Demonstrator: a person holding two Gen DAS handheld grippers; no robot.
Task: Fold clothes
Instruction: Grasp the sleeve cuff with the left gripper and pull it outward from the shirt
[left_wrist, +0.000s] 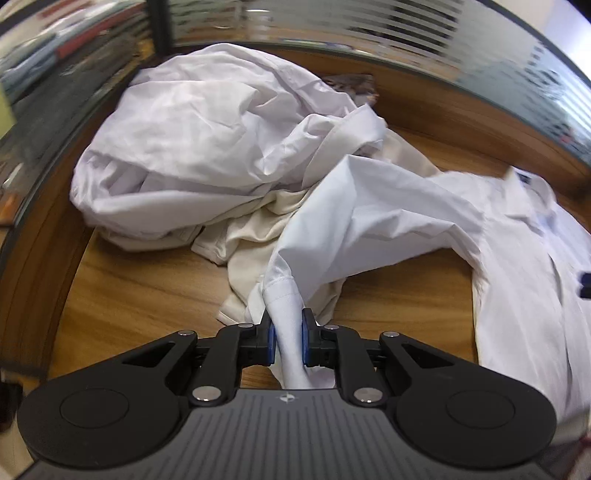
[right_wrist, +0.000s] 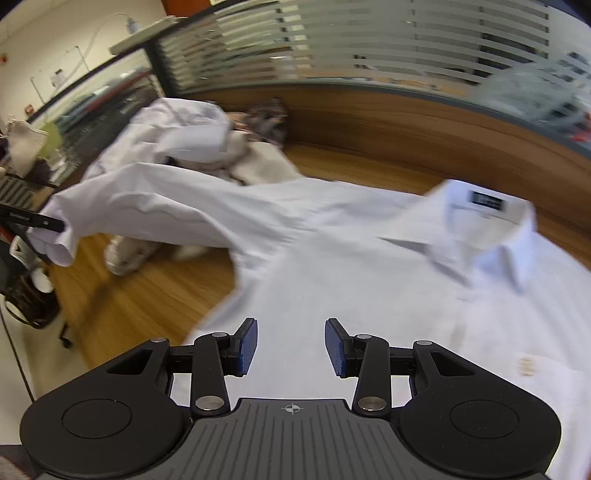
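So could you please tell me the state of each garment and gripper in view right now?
left gripper: shut on the shirt's sleeve cuff
right gripper: open, nothing between its pads
white dress shirt: spread on the table, sleeve lifted
white garment pile: crumpled, unfolded
cream garment: crumpled, partly under the others

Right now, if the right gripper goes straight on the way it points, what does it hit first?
Most likely the white shirt spread on the wooden table: the right gripper, jaws open and empty, points down at the shirt's body below the collar. Depth is hard to judge.
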